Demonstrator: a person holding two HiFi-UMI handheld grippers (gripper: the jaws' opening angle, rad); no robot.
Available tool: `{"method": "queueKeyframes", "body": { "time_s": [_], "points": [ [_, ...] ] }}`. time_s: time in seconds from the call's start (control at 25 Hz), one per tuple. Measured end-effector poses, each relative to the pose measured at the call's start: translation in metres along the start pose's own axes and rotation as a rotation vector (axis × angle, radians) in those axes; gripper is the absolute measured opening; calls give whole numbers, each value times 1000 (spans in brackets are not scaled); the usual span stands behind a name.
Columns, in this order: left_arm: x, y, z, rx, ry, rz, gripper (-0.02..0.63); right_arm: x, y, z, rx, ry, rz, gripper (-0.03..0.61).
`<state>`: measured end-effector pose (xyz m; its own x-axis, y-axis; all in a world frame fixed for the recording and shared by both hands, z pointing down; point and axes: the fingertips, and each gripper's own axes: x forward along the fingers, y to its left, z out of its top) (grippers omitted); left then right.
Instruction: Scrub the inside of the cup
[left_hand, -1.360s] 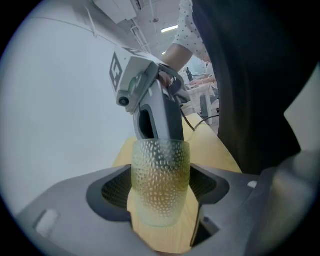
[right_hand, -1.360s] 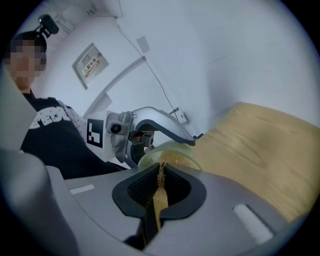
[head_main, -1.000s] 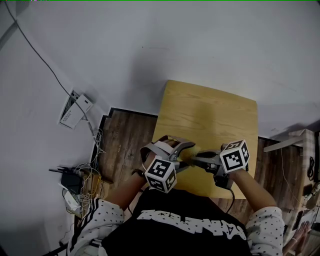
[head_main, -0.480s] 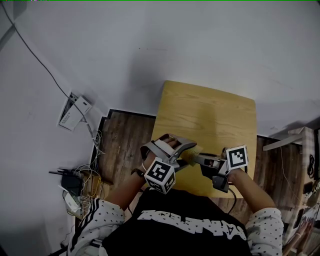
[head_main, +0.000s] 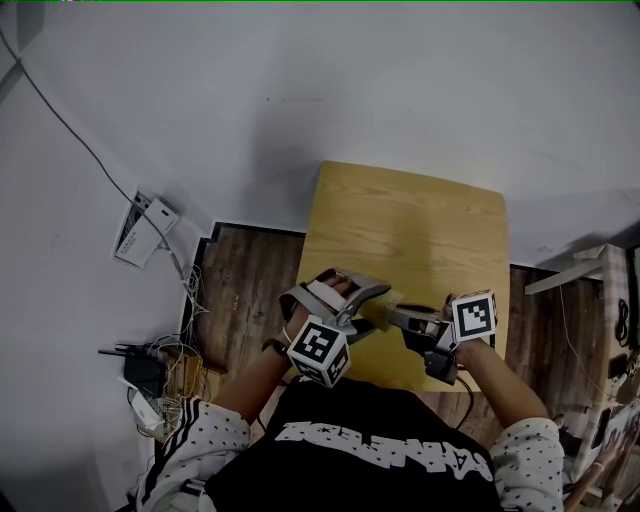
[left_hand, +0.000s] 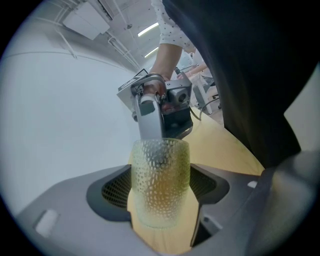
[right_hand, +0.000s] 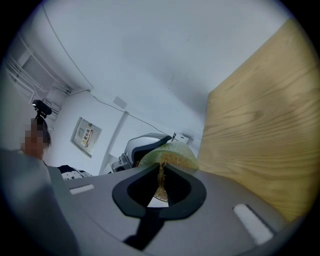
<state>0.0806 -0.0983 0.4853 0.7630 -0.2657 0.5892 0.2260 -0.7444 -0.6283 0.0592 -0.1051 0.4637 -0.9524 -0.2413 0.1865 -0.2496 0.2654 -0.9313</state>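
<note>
Left tongs (left_hand: 161, 202) clamp the cup (left_hand: 160, 167); right tongs (right_hand: 161, 167) pinch what looks like a scrubber (right_hand: 160, 187) at its mouth, barely shifted.

Your head view: dim, even light; soft shadow on wall (head_main: 420, 80) behind bench (head_main: 405, 240). Gripper views: fisheye, black corners; cup (left_hand: 160, 182) slightly soft; ceiling strip lights (left_hand: 148, 30) bright.

Light wooden table (head_main: 420, 230) straight below me, far edge close to the white wall (head_main: 350, 80). Dark plank floor (head_main: 245, 285) to its left. White box (head_main: 140, 230) sits beyond the floor's corner, with a thin cable (head_main: 70, 125) running up-left from it. Nearer me lies a tangle of wires (head_main: 160, 370) and small dark devices. Right gripper view shows a framed notice (right_hand: 87, 135) on a far wall. Left gripper view shows ceiling strip lights (left_hand: 148, 30).
</note>
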Motion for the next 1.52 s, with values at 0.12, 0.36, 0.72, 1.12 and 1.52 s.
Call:
{"method": "queueKeyframes", "body": {
  "time_s": [0.12, 0.36, 0.72, 1.12, 1.52],
  "points": [
    [2, 3, -2, -6, -3, -1, 356, -8, 2, 3, -13, -18, -14, 26],
    [15, 3, 3, -37, -2, -12, 356, -36, 0, 0, -104, -44, -74, 26],
    [34, 14, 3, -210, -69, -1, 356, -72, -2, 3, -177, -144, -162, 26],
    [65, 21, 8, -411, -161, -9, 356, -120, -1, -3, -183, -284, -251, 26],
    [103, 12, 1, -592, -215, -42, 357, -161, 1, -2, -157, -468, -307, 26]
  ]
}}
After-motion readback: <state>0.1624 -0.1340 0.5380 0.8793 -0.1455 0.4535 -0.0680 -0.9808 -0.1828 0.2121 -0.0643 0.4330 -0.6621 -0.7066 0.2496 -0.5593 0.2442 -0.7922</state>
